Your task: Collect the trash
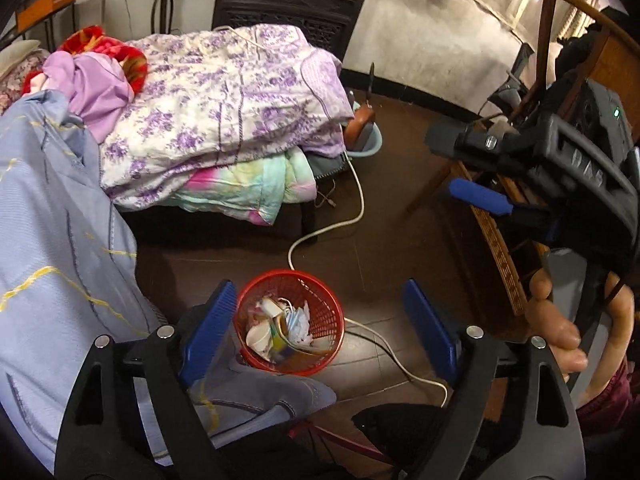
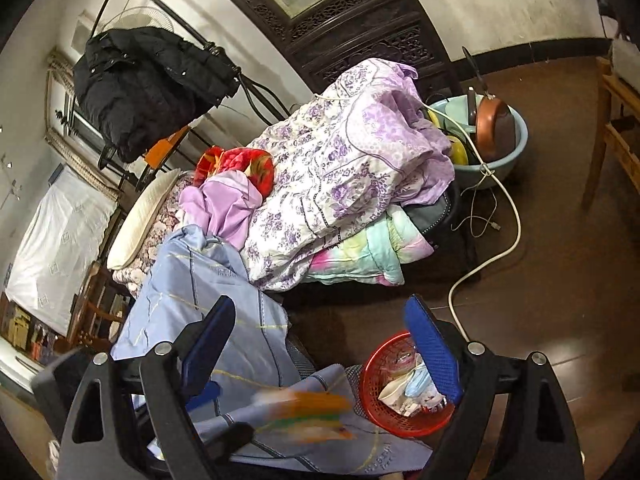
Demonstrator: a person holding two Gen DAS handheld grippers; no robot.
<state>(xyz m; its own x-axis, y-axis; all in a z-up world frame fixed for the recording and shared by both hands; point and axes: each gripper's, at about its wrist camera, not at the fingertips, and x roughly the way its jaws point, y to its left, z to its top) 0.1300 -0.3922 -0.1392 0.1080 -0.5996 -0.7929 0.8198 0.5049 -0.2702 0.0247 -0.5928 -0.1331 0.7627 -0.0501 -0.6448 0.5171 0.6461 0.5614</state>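
Observation:
A red mesh basket [image 1: 325, 312] stands on the dark floor beside the bed, holding crumpled paper, a face mask and wrappers. My left gripper [image 1: 320, 328] hangs above it, open, with nothing between its blue pads [image 1: 212, 328]. My right gripper [image 1: 444, 164] shows at the right of the left wrist view, held by a hand [image 1: 560, 332]. In its own view the right gripper [image 2: 320, 348] is open and empty, with the basket [image 2: 370, 376] low at its right finger. A blurred orange, green and yellow wrapper [image 2: 308, 412] shows over the blue bedding left of the basket; I cannot tell whether anything touches it.
The bed is piled with a blue striped cover [image 1: 52, 240], a purple floral quilt [image 1: 224, 100] and a pastel blanket. A white cable [image 1: 320, 232] runs across the floor past the basket. A blue basin [image 2: 516, 140] with a pan, a wicker chair [image 1: 500, 256] and a black coat [image 2: 148, 84] stand around.

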